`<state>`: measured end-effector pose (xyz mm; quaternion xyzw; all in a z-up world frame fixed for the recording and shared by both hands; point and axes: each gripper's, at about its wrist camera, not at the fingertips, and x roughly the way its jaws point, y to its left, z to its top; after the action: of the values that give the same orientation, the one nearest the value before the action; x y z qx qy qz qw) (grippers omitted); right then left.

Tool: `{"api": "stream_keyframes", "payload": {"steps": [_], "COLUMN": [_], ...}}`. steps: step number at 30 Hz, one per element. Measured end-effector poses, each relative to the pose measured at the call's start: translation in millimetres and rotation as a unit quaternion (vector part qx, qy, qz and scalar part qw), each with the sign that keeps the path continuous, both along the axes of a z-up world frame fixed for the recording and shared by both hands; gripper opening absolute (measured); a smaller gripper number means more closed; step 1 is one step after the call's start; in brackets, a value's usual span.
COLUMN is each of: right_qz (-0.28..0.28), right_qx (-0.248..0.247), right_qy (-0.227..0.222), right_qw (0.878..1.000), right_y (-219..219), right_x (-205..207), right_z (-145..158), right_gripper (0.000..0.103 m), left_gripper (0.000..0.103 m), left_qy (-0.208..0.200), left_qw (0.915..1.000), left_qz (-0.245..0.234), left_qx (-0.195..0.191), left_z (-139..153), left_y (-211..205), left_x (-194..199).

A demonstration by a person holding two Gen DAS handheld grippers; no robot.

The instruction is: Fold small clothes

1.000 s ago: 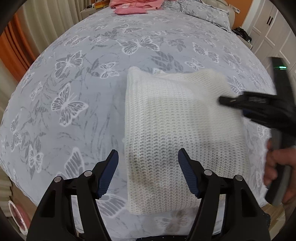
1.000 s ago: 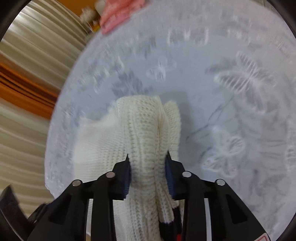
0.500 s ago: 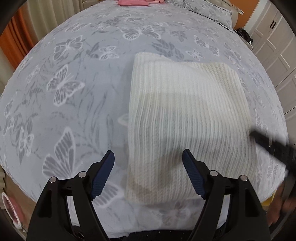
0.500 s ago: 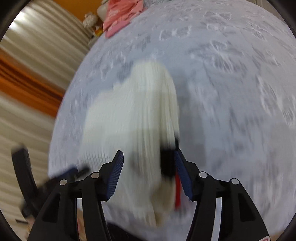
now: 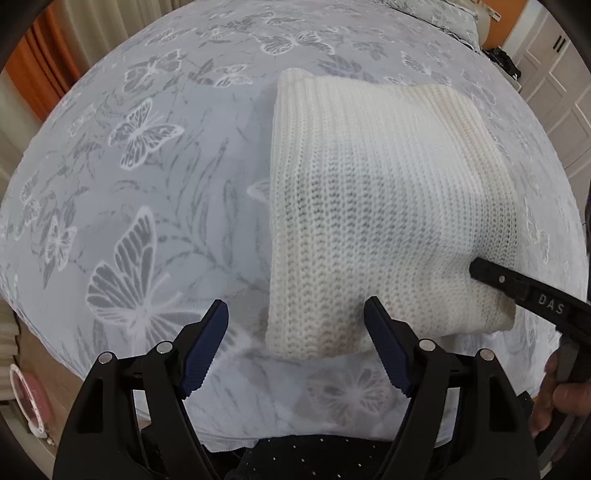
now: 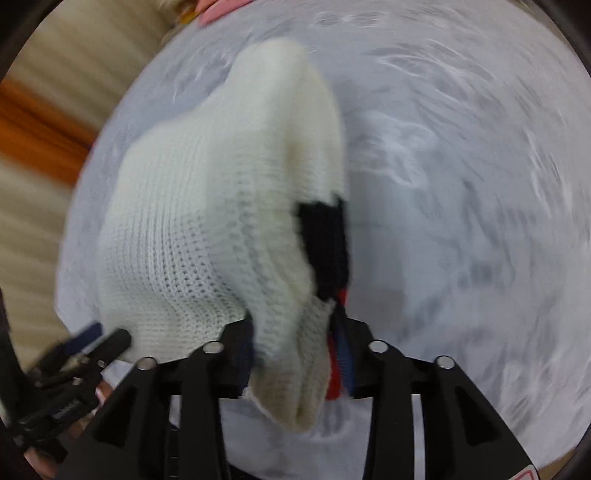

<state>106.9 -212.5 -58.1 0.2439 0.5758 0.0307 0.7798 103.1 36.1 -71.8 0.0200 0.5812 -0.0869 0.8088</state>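
Only the right view shows the right gripper (image 6: 295,332) closing on the sweater's (image 6: 207,206) black-and-red edge; left gripper (image 5: 295,321) spread

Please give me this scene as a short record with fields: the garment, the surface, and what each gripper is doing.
garment: cream-white knitted sweater, folded into a rough rectangle, with a black and red part at one edge, seen in the right wrist view
surface: grey bedspread with white butterfly print, sweater lying on it
left gripper: open, holding nothing, near corner of the sweater between its fingers
right gripper: jaws closing, near edge of the sweater between them
background: pink cloth at the far side of the bed
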Motion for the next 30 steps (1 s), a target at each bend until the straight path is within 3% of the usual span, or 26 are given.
{"api": "stream_keyframes", "payload": {"steps": [2, 4, 10, 13, 16, 20, 27, 30], "right_qz": [-0.022, -0.031, -0.056, -0.07, -0.066, -0.052, -0.021, -0.022], "right_qx": [-0.006, -0.029, -0.148, -0.184, -0.172, -0.173, -0.217, -0.206], "right_qy": [-0.027, -0.047, -0.104, -0.132, -0.137, -0.14, -0.15, -0.14], "right_qw": [0.999, 0.998, 0.982, 0.972, 0.973, 0.974, 0.965, 0.968], "right_y": [-3, -3, -11, -14, -18, -3, 12, 6], "right_x": [-18, -35, -76, -93, -112, -135, -165, -172], "right_z": [17, 33, 76, 86, 90, 91, 73, 64], "right_gripper": [0.045, 0.055, 0.086, 0.086, 0.086, 0.086, 0.087, 0.087], "left_gripper": [0.074, 0.083, 0.092, 0.092, 0.092, 0.092, 0.092, 0.092], "left_qy": [-0.016, -0.028, -0.077, -0.1, -0.104, -0.118, -0.13, -0.132], "left_qw": [0.9998, 0.9994, 0.996, 0.9943, 0.9945, 0.9927, 0.991, 0.9905], "left_qz": [-0.01, -0.016, -0.034, -0.026, -0.011, 0.002, 0.017, 0.021], "left_qx": [0.003, 0.011, 0.03, 0.028, 0.007, 0.024, 0.027, 0.033], "left_z": [11, 19, 44, 54, 60, 62, 50, 45], "left_y": [-4, -7, -19, -19, -13, -10, 1, 3], "left_x": [-6, -11, -37, -53, -72, -91, -115, -120]}}
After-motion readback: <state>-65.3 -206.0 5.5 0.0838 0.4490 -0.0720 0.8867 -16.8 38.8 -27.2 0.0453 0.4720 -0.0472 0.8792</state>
